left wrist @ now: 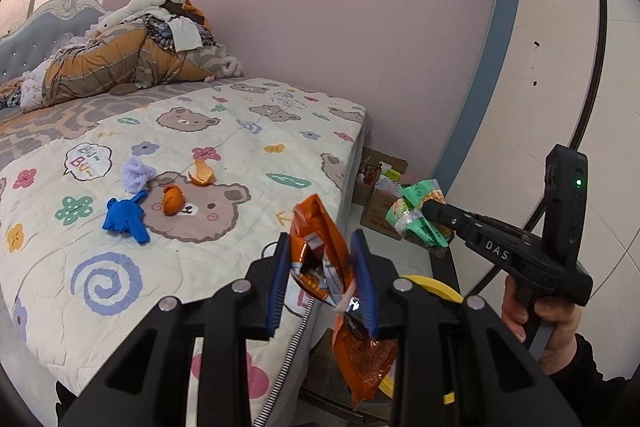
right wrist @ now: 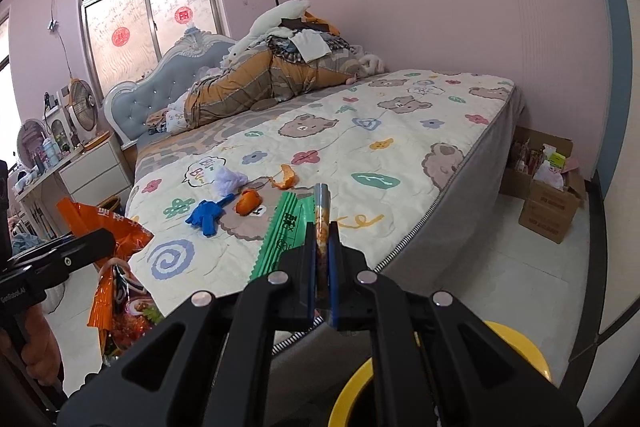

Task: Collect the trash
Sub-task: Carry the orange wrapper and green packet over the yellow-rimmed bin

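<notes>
Black linkage arms fill the bottom of both wrist views. Between the blue pads of the left tool [left wrist: 324,267] sits a crumpled orange snack bag [left wrist: 320,259]; the pads press on its middle, its top sticks up above the fingertips and its lower end hangs below them. The right tool [right wrist: 323,227] is clenched tight on a flattened green wrapper [right wrist: 282,239], seen nearly edge-on in the right wrist view, with a serrated green edge spreading to the left of the fingers. From the left wrist view the same right tool [left wrist: 434,209] reaches in from the right, the crumpled green wrapper [left wrist: 416,219] bunched at its tip, and a hand [left wrist: 540,319] in a dark sleeve grips its handle.

Both tools are held off the near corner of the bed [left wrist: 224,131], above the floor. A yellow bin rim [right wrist: 516,343] shows just below the right tool.

On the bear-print bedspread lie more scraps: a blue glove [left wrist: 126,219], a pale purple tissue wad [left wrist: 138,173] and two pieces of orange peel [left wrist: 173,201], close together. A cardboard box [right wrist: 550,203] stands on the floor by the pink wall.
</notes>
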Action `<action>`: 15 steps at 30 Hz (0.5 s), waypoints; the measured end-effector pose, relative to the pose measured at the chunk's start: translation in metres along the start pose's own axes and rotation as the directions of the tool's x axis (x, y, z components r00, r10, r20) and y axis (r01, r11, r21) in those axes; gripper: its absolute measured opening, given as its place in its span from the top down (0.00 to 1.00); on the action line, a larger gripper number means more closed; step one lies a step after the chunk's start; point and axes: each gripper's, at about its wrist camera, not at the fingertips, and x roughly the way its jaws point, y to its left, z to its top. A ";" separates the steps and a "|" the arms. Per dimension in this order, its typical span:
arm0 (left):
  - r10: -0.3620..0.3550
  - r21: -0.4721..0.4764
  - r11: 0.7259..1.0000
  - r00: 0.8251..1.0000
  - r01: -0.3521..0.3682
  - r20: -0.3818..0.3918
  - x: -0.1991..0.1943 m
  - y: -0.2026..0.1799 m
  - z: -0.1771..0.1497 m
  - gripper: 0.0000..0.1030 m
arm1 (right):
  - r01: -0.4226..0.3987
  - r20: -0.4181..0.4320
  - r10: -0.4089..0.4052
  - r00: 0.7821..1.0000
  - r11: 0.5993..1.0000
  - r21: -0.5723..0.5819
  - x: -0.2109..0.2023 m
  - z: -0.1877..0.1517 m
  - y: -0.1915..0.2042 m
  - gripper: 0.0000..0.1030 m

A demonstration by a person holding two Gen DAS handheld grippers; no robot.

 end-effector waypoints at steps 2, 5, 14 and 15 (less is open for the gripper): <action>-0.015 0.018 1.000 1.000 0.015 -0.003 0.003 -0.010 0.001 0.72 | 0.015 0.003 -0.015 1.000 1.000 0.012 -0.010 -0.004 -0.008 0.95; -0.042 0.039 0.998 0.999 0.043 -0.017 0.010 -0.026 0.001 0.72 | 0.043 0.005 -0.043 0.999 0.999 0.029 -0.023 -0.009 -0.021 0.95; -0.111 0.098 0.988 0.991 0.118 -0.081 0.038 -0.067 -0.008 0.72 | 0.152 -0.026 -0.151 0.988 0.985 0.086 -0.047 -0.031 -0.062 0.95; -0.119 0.099 0.987 0.988 0.128 -0.094 0.044 -0.072 -0.010 0.72 | 0.166 -0.032 -0.163 0.986 0.982 0.091 -0.049 -0.035 -0.066 0.95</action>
